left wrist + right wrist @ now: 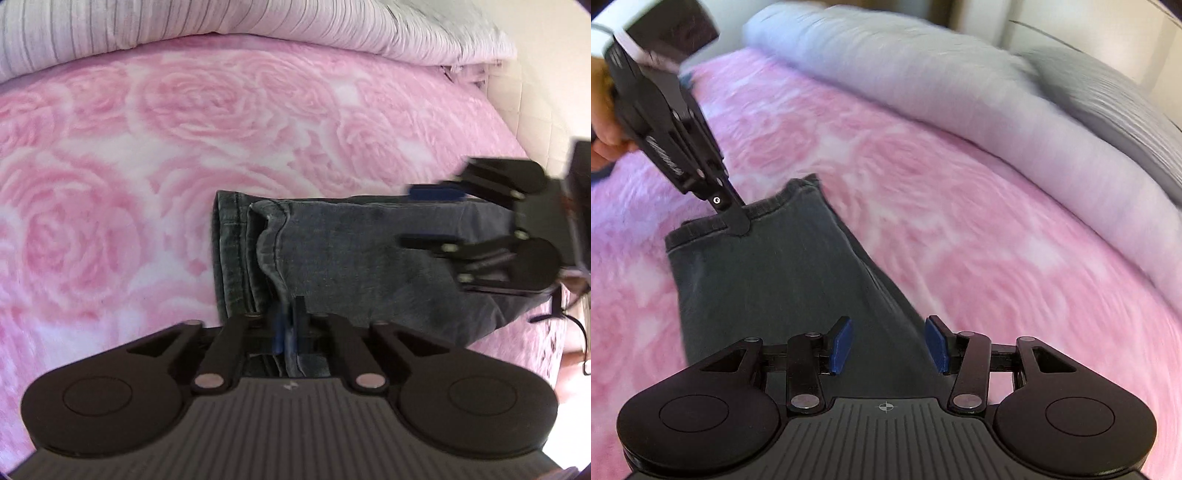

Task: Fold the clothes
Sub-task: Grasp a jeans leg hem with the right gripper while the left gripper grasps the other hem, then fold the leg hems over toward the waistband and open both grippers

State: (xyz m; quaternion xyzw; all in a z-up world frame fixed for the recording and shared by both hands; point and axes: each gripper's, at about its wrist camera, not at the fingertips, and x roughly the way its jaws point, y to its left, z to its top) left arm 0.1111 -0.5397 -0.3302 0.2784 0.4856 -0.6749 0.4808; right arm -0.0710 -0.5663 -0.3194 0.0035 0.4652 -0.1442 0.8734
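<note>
Dark grey jeans lie folded on a pink rose-patterned blanket. In the left wrist view my left gripper is shut on the jeans' near edge, with denim pinched between its blue pads. My right gripper hovers open over the jeans at the right, nothing between its fingers. From the right wrist view the jeans run away from me to the hem, where my left gripper clamps the cloth. The right gripper stands open just above the denim, its blue pads wide apart.
A striped pale quilt or pillow lies along the back of the bed, seen grey and blurred as a pillow in the right wrist view. The bed's edge falls off at the right. A hand holds the left gripper.
</note>
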